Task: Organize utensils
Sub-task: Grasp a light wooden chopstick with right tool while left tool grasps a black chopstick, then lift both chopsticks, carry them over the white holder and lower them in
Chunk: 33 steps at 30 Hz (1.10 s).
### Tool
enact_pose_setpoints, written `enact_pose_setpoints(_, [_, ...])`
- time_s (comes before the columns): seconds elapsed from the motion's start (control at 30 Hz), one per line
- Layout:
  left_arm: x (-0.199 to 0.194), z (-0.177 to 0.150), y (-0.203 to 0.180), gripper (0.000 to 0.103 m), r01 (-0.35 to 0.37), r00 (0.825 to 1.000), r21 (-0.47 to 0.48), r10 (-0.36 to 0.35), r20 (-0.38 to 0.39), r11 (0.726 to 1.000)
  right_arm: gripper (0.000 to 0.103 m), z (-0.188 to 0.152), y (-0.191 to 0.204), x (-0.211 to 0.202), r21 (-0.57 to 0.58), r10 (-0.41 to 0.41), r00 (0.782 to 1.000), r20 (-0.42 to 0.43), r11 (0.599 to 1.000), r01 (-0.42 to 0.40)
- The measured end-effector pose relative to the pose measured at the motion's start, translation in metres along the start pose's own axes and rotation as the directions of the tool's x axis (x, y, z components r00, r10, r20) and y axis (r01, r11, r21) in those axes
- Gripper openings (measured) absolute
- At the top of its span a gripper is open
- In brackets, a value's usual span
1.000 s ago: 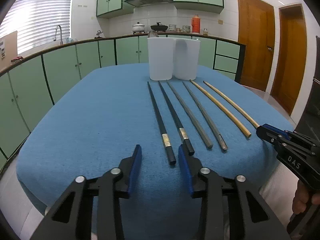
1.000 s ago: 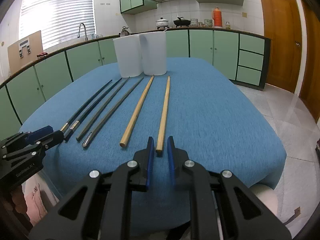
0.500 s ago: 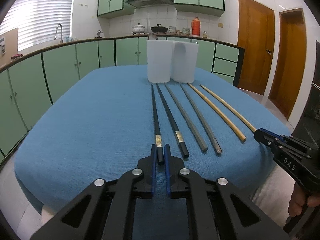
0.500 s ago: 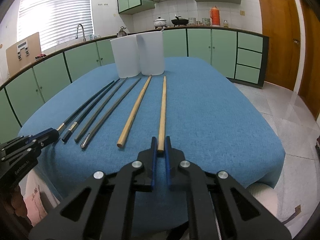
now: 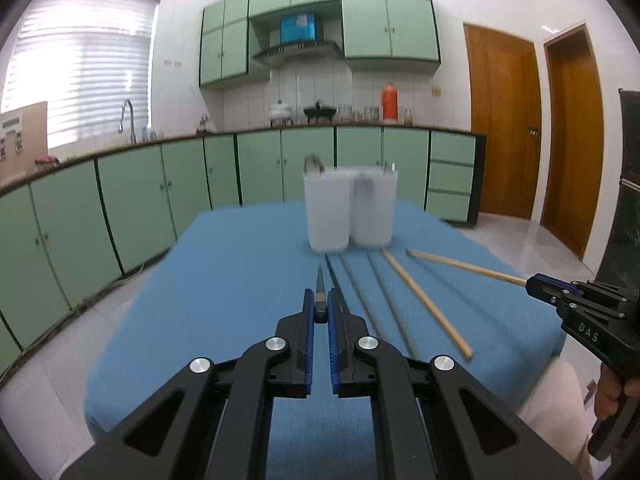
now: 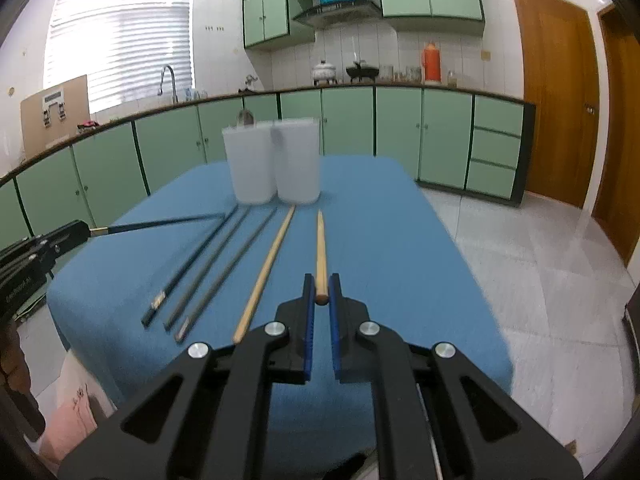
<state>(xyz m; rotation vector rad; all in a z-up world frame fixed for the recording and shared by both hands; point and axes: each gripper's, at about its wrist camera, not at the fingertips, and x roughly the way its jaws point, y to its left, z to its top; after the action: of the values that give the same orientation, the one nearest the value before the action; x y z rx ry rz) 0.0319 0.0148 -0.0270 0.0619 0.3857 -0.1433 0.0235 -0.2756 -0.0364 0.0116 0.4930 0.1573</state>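
Green-cabinet kitchen in the background, window blinds glowing on the left, wooden doors sitting off to the right. In the middle there's a table with a blue cloth covering it, and two white translucent containers are standing side by side, touching, at the far end.

The left gripper is clamping down on the butt end of a black chopstick, which is pointing straight away toward the containers and hanging above the cloth. From the right wrist view you can see that same stick sticking out level from the gripper, well clear of the table.

The right gripper is pinching the thick end of a light wooden chopstick the same way, with the tip aiming at the containers and the stick floating over the cloth.

Still lying on the cloth: the other black chopstick with a gold band, two dark grey ones just beside it, and the second wooden chopstick, all roughly parallel with their tips near the containers.

Part of a hand is showing at the right edge of the left view, gripping the handle. Things are looking a bit blurry overall.
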Motion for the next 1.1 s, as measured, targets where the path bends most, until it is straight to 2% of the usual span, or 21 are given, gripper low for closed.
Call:
enact_pose_setpoints(0.33, [-0.012,0.070,0.011,0.006,0.040,0.990,0.000,-0.040,0.133,0.999,0.006,0.076,-0.012,-0.019,-0.019,0.051,0.991,0.121,0.999,-0.049])
enact_pose_setpoints(0.73, [0.009,0.126,0.027,0.006,0.118,0.984,-0.016,-0.115,0.138,0.993,0.006,0.145,-0.012,-0.014,-0.055,0.127,0.985,0.118,0.991,-0.121])
enact_pose_setpoints(1.1, [0.016,0.148,0.031,0.006,0.130,0.978,-0.005,-0.128,0.165,0.991,0.006,0.182,-0.010,-0.007,-0.078,0.185,0.976,0.114,0.981,-0.177])
